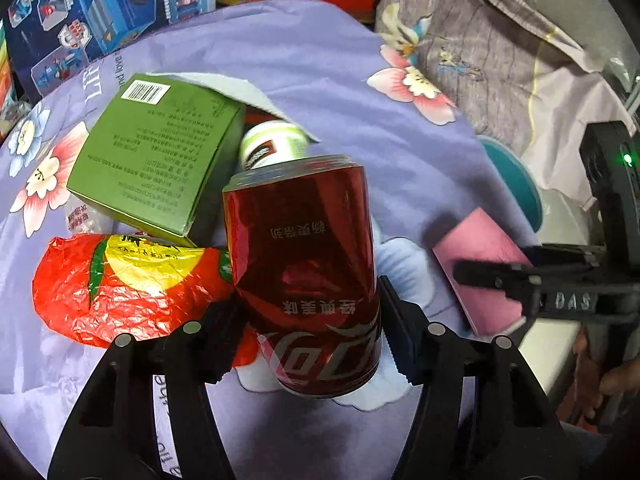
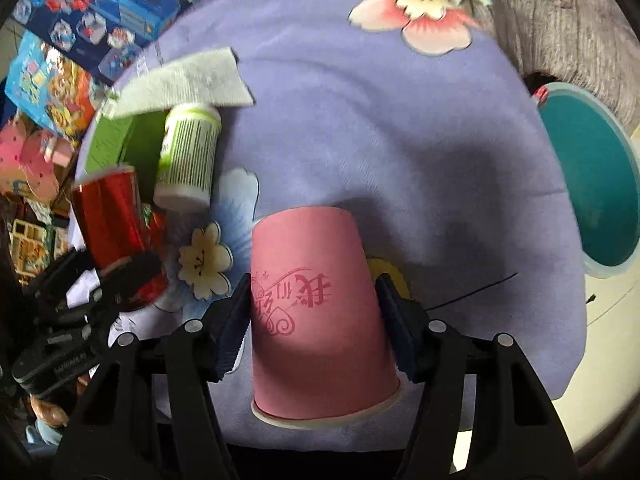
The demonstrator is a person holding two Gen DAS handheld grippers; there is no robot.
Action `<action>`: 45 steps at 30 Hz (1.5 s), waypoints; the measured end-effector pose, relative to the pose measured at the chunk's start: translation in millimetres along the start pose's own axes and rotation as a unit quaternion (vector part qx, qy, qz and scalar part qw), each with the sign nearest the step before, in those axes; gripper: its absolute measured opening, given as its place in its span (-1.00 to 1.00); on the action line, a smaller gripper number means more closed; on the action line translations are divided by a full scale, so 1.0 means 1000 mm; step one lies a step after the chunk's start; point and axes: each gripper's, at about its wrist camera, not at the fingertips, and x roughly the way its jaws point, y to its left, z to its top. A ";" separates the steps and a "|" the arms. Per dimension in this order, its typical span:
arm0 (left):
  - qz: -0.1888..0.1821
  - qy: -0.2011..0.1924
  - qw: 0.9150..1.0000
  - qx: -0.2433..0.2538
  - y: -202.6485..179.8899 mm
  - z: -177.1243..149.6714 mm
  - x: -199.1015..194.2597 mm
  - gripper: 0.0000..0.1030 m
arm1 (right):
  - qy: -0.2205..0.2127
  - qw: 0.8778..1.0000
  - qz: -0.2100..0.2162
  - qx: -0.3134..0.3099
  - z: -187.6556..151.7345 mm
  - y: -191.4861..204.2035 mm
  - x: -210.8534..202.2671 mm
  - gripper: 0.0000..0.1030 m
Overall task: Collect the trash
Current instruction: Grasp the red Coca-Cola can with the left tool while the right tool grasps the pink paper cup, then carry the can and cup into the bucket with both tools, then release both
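On a lilac flowered cloth (image 1: 320, 64) spread over a table, two hand-held grippers each straddle a piece of rubbish. At far left in the left wrist view lies a crumpled red and yellow wrapper (image 1: 128, 284), with a green carton (image 1: 156, 160), barcode uppermost, propped just above it and a white bottle with a green label (image 1: 276, 146) lying behind, partly under a grey-white paper sheet (image 1: 240, 88). At centre the left gripper (image 1: 308, 328) has its jaws on either side of an upright red cola can (image 1: 304, 276); the left pad sits against the can's side and the right pad at its edge, so the can appears pinched, though a firm squeeze cannot be confirmed. To the right of the can, the dark body of the other gripper reaches in over a pink paper cup (image 1: 480, 256), with a teal bin (image 1: 516, 184) at the cloth's edge beyond. In the right wrist view, the can (image 2: 116, 236) and bottle (image 2: 188, 156) stand at left, and a hand (image 2: 48, 408) shows at the lower left corner. At centre the right gripper (image 2: 316, 320) brackets the cup (image 2: 316, 312), which stands upside down, rim on the cloth; both pads touch its sides, seemingly pinching it. The teal bin (image 2: 592, 184) sits at far right, mouth open towards the camera, well apart from the cup.
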 end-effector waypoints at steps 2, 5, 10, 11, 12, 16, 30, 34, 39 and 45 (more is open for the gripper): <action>-0.005 -0.003 1.000 0.007 -0.006 0.002 -0.006 0.21 | -0.008 1.000 0.008 0.012 0.002 -0.007 -0.007 0.14; -0.016 -0.006 1.000 0.014 -0.014 0.005 -0.012 0.21 | -0.020 0.999 0.023 0.032 0.004 -0.017 -0.018 0.14; -0.029 -0.012 0.999 0.037 -0.035 0.016 -0.021 0.21 | -0.052 0.996 0.034 0.057 0.010 -0.040 -0.044 0.14; -0.032 -0.013 0.999 0.041 -0.040 0.019 -0.022 0.21 | -0.061 0.995 0.037 0.065 0.011 -0.047 -0.050 0.14; -0.034 -0.014 0.998 0.045 -0.045 0.022 -0.022 0.21 | -0.069 0.994 0.038 0.072 0.013 -0.052 -0.055 0.14; -0.044 -0.016 0.996 0.073 -0.071 0.041 -0.021 0.21 | -0.103 0.989 0.039 0.102 0.016 -0.084 -0.078 0.14; -0.081 0.030 0.979 0.183 -0.204 0.103 0.049 0.21 | -0.182 0.953 0.003 0.244 0.006 -0.235 -0.133 0.14; -0.091 0.055 0.973 0.205 -0.238 0.112 0.079 0.22 | -0.176 0.947 -0.010 0.268 0.004 -0.265 -0.128 0.14; -0.101 0.081 0.967 0.221 -0.270 0.116 0.110 0.22 | -0.164 0.945 -0.016 0.284 0.010 -0.286 -0.119 0.14; -0.109 0.107 0.964 0.218 -0.288 0.122 0.143 0.26 | -0.154 0.944 -0.026 0.292 0.018 -0.300 -0.116 0.14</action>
